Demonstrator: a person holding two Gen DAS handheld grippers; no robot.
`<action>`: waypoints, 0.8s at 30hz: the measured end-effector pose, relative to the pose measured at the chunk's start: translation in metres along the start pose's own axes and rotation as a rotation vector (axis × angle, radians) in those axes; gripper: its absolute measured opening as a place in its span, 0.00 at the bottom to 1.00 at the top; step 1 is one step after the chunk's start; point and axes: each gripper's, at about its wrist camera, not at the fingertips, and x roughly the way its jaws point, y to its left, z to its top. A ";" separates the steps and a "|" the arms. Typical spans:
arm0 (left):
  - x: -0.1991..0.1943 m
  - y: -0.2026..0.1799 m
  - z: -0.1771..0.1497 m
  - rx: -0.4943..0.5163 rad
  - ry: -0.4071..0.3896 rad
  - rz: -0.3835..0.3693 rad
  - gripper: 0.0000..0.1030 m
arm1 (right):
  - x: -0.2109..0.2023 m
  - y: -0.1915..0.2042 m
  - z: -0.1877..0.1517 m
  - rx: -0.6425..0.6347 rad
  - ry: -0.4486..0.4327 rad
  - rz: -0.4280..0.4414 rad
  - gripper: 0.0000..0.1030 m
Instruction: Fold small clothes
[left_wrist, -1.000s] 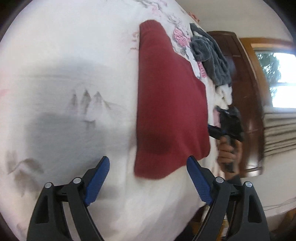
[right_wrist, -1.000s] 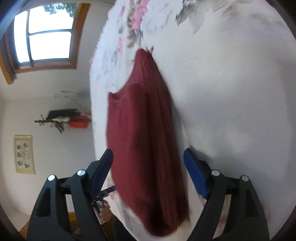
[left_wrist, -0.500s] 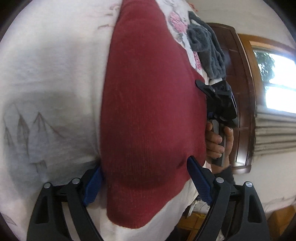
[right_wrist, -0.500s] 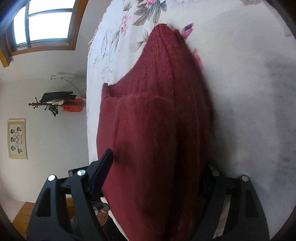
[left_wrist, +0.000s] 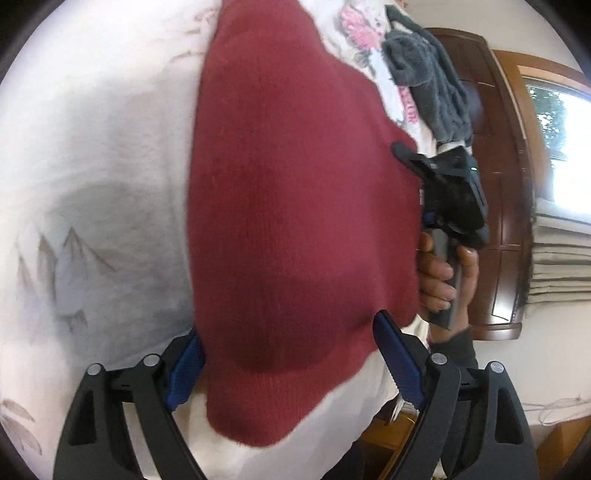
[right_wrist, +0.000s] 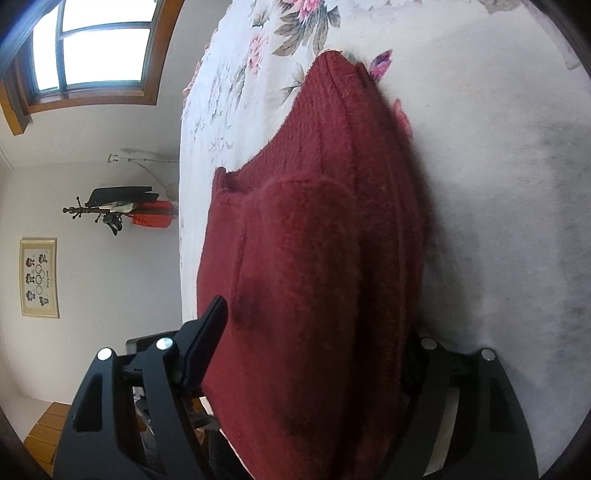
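Left wrist view: a dark red knit garment (left_wrist: 295, 206) is lying on a floral bedspread (left_wrist: 92, 147), apparently already folded narrow, with further folds probably remaining. The left gripper (left_wrist: 291, 365) is reaching in low, fingers spread astride the near hem. The person's hand (left_wrist: 439, 273) is holding the right gripper (left_wrist: 404, 153) at the far edge.

Right wrist view: the right gripper (right_wrist: 314, 365) is straddling the garment's (right_wrist: 314, 240) end, spread wide, gripping nothing yet

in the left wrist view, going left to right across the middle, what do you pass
white bedspread → red sweater → right gripper held by a hand → dark wooden cabinet → window
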 end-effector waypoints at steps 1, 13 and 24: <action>0.002 0.001 0.003 -0.017 0.006 0.005 0.80 | -0.001 -0.001 0.000 0.002 -0.002 -0.002 0.73; -0.004 -0.002 0.007 -0.029 0.040 0.100 0.42 | 0.001 0.010 -0.004 -0.020 -0.029 -0.017 0.40; -0.026 -0.017 0.002 0.016 0.008 0.106 0.35 | -0.008 0.041 -0.015 -0.055 -0.075 -0.033 0.35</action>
